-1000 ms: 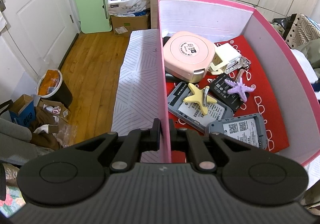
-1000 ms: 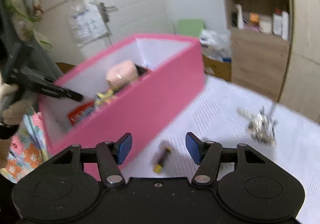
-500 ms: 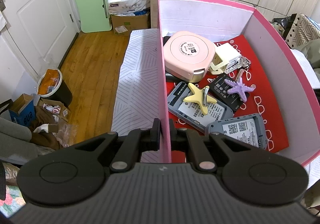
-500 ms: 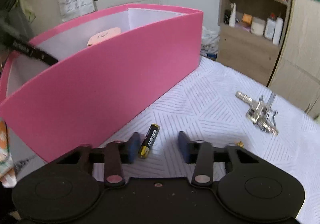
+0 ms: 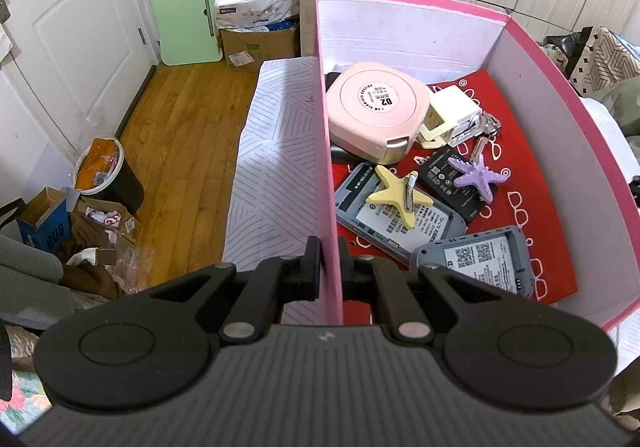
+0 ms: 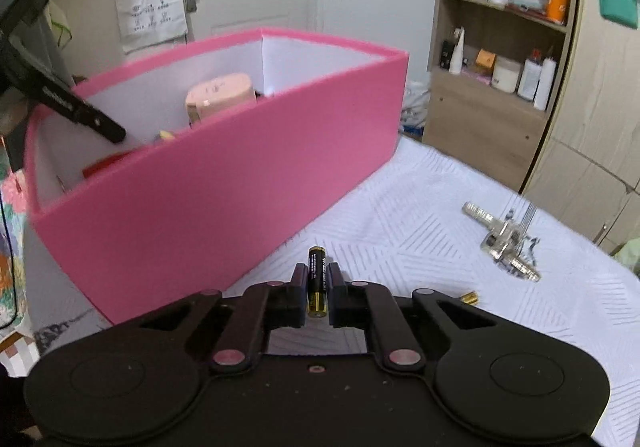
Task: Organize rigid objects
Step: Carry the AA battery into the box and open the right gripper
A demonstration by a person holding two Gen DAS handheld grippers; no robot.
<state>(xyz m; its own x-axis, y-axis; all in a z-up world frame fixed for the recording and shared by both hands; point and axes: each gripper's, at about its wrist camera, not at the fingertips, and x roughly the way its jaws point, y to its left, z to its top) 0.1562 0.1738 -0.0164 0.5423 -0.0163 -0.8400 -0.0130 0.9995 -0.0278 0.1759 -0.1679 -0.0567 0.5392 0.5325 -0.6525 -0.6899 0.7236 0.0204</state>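
Left wrist view: the left claw (image 5: 329, 265) is clamped on the near wall of the pink box (image 5: 326, 151), unchanged from a second ago. Inside lie a pink case (image 5: 374, 113), a white charger (image 5: 452, 111), a yellow star (image 5: 400, 193), a purple star (image 5: 476, 177) and two grey devices (image 5: 474, 259).

Right wrist view: the right claw (image 6: 318, 283), wide apart a second ago, is closing around a battery (image 6: 317, 275) lying on the white bed (image 6: 420, 215), its pads at the battery's sides. The box (image 6: 224, 183) stands just left; metal keys (image 6: 504, 243) lie to the right, well apart. A small brass bit (image 6: 468, 298) sits beside the claw.
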